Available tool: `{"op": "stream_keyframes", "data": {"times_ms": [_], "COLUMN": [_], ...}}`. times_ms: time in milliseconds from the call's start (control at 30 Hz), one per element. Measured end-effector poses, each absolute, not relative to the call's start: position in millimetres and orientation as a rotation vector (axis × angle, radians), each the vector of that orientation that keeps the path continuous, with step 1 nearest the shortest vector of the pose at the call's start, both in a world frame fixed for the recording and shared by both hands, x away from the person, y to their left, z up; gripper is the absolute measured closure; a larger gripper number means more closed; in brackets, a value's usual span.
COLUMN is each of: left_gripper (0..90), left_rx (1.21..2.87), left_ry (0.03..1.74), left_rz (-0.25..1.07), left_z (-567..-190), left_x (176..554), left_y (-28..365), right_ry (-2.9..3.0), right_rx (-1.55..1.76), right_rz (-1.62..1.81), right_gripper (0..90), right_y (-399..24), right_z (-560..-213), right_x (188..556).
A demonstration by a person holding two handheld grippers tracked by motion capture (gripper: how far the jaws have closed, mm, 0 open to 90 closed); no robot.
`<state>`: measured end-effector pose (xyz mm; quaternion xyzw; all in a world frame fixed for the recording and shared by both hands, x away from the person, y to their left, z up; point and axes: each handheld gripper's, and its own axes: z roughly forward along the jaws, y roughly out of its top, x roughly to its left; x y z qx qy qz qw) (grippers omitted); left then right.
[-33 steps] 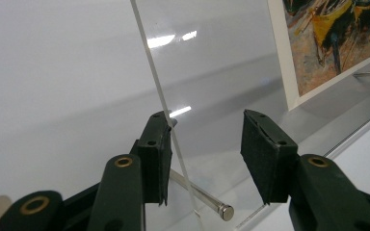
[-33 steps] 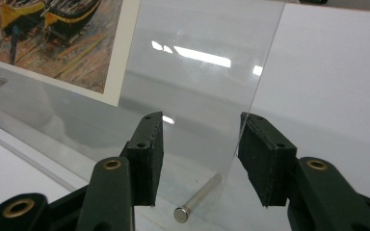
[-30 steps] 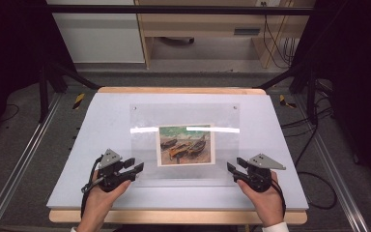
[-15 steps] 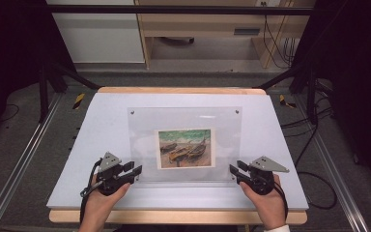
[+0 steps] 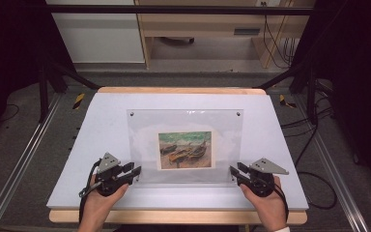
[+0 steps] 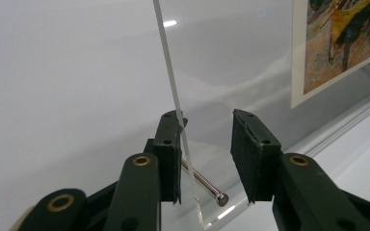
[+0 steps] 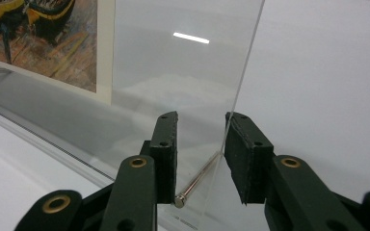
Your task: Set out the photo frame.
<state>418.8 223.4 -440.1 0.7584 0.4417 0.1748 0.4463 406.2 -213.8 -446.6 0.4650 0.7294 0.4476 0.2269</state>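
A clear acrylic picture frame rests on the white table, with a print of beached boats inside it. My left gripper is at its lower left corner and my right gripper at its lower right corner. In the left gripper view the panel edge and a metal pin lie between the jaws of the left gripper, close to the left pad. The right gripper likewise straddles the panel edge and a pin. Both pairs of jaws have just been closing, with gaps still showing.
The table's wooden front edge runs just under the person's hands. Black stand legs and cables flank the table on the floor. A pale cabinet and a wooden shelf stand beyond the far edge.
Both grippers' jaws have narrowed around the frame's lower corners. The hands have stayed where they were, and the frame has barely shifted.
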Motion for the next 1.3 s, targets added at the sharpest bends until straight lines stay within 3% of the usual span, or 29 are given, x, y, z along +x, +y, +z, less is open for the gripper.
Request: {"op": "stream_keyframes", "data": {"times_ms": [1300], "left_gripper": [65.7], "left_rx": [1.934], "left_ry": [1.069], "left_rz": [0.455], "left_z": [-441], "left_x": [410], "left_y": [223], "right_ry": [2.048], "right_rx": [1.26], "right_rz": [1.195], "right_gripper": [68.5], "right_y": [-214], "right_z": [-449], "right_x": [395]}}
